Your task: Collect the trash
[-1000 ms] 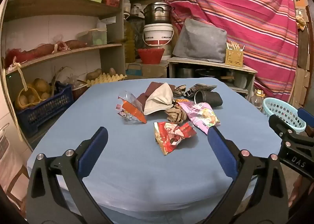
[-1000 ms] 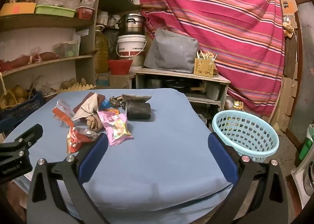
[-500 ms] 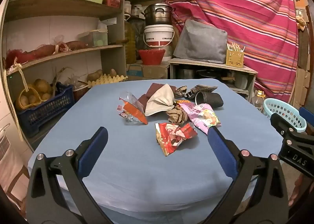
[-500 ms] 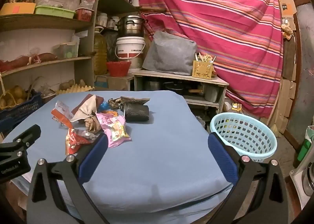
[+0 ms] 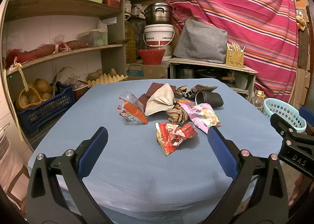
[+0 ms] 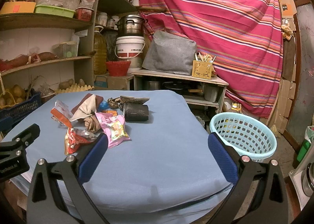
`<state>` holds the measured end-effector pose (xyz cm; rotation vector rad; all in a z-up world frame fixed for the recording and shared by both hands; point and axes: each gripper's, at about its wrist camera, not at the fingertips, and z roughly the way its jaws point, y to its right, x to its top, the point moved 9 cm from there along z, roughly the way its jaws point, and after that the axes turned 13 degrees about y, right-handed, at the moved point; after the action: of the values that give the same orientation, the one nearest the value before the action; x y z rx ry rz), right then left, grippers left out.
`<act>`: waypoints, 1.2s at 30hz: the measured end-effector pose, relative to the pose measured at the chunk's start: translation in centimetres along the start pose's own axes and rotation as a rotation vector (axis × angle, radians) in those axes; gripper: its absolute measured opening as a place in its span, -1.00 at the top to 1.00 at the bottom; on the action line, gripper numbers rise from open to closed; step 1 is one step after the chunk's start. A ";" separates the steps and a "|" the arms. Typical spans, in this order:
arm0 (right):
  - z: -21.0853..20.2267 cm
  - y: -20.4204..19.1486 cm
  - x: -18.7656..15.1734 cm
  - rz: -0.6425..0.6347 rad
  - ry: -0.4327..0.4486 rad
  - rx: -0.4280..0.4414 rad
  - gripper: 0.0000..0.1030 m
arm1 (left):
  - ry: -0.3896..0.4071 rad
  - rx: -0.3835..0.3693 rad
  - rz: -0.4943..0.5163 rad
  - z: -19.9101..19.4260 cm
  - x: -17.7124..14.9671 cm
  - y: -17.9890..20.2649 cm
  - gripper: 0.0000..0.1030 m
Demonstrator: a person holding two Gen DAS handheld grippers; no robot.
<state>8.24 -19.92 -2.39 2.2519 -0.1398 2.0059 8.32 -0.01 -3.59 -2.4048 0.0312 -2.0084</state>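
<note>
A heap of trash lies on the blue-covered table (image 5: 121, 161): a red snack wrapper (image 5: 173, 137), a pink packet (image 5: 202, 118), an orange-and-clear wrapper (image 5: 132, 110), a crumpled brown paper (image 5: 176, 116), a beige cloth piece (image 5: 162, 99) and a black cup on its side (image 5: 209, 99). My left gripper (image 5: 157, 145) hangs open near the front edge, just short of the red wrapper. My right gripper (image 6: 157, 149) is open too, over bare cloth right of the pink packet (image 6: 113, 127). A light blue basket (image 6: 243, 135) stands beside the table on the right.
Wooden shelves (image 5: 58, 53) with boxes, tubs and sweet potatoes line the left wall. A dark blue crate (image 5: 39, 106) sits low on the left. Behind the table stand a low cabinet (image 5: 212, 69) with pots and a striped red curtain (image 5: 245, 8).
Both views have shifted slightly; the trash heap sits a little lower and nearer in the frames. Both grippers stay open and nothing has been picked up.
</note>
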 end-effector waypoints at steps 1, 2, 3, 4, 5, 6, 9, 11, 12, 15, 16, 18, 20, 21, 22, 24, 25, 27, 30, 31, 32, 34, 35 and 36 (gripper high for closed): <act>0.0 0.0 0.0 0.001 0.000 0.001 -0.92 | -0.001 -0.001 0.000 0.0 0.0 0.0 -0.90; 0.0 0.0 0.0 0.001 0.000 0.001 -0.92 | -0.002 -0.001 0.000 0.1 -0.1 0.1 -0.90; 0.0 0.0 -0.1 0.001 0.001 0.000 -0.92 | -0.002 -0.001 0.000 0.1 -0.1 0.1 -0.90; 0.0 0.0 -0.1 -0.001 0.001 -0.001 -0.92 | -0.002 -0.001 0.000 0.1 -0.1 0.1 -0.90; 0.0 -0.1 0.0 -0.002 0.004 -0.003 -0.92 | -0.001 -0.001 0.000 0.1 -0.1 0.1 -0.90; 0.0 0.0 0.0 0.000 0.002 -0.001 -0.92 | 0.002 0.000 -0.001 0.0 0.0 0.0 -0.90; 0.0 0.4 0.0 -0.001 0.001 -0.001 -0.92 | 0.000 0.000 -0.001 0.0 0.0 0.0 -0.90; 0.0 0.4 0.0 -0.001 0.001 -0.001 -0.92 | -0.002 -0.001 0.000 0.1 -0.1 0.1 -0.90; 0.0 0.3 0.0 -0.001 0.001 -0.001 -0.92 | -0.002 -0.001 0.001 0.1 -0.1 0.1 -0.90; 0.0 0.3 0.0 -0.002 0.003 -0.002 -0.92 | 0.000 -0.002 0.003 0.1 -0.1 0.3 -0.90; 0.0 0.2 0.0 -0.002 0.003 -0.002 -0.92 | 0.000 -0.002 0.003 0.1 -0.1 0.4 -0.90; 0.0 0.2 0.0 -0.003 0.000 -0.001 -0.92 | 0.000 0.000 -0.002 0.0 0.0 0.0 -0.90; 0.0 0.2 0.0 -0.003 0.001 -0.002 -0.92 | -0.001 0.000 -0.002 0.1 0.0 0.0 -0.90; 0.0 0.2 0.0 -0.003 0.003 -0.003 -0.92 | 0.000 0.000 -0.001 0.0 0.0 0.0 -0.90; 0.0 0.2 0.0 -0.003 0.003 -0.003 -0.92 | 0.000 0.000 -0.002 0.0 0.0 0.0 -0.90; 0.0 0.2 0.0 -0.002 0.003 -0.003 -0.92 | 0.000 0.000 -0.001 0.0 0.0 0.0 -0.90; 0.0 0.2 0.0 -0.003 0.002 -0.003 -0.92 | 0.000 0.000 0.000 0.0 0.0 0.0 -0.90; 0.0 0.2 0.0 -0.004 0.001 -0.003 -0.92 | 0.000 0.000 -0.001 0.0 0.0 0.0 -0.90; 0.0 0.2 0.0 -0.005 0.002 -0.002 -0.92 | 0.000 0.000 -0.001 0.0 0.0 0.0 -0.90; 0.0 0.2 -0.1 -0.005 0.002 -0.002 -0.92 | 0.000 0.000 -0.001 0.0 0.0 0.0 -0.90; 0.0 0.2 0.0 -0.005 0.003 -0.003 -0.92 | 0.000 0.000 -0.001 0.0 0.0 0.0 -0.90; 0.0 0.2 0.0 -0.005 0.003 -0.002 -0.92 | 0.000 0.000 -0.001 0.0 0.0 0.0 -0.90; 0.0 0.2 -0.1 -0.006 0.003 -0.003 -0.92 | 0.000 0.000 -0.001 0.0 0.0 0.0 -0.90; 0.0 0.2 -0.1 -0.006 0.002 -0.003 -0.92 | 0.000 0.000 -0.001 0.0 0.0 0.0 -0.90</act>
<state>8.25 -20.12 -2.45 2.2456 -0.1356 2.0040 8.34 0.00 -3.60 -2.4060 0.0298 -2.0088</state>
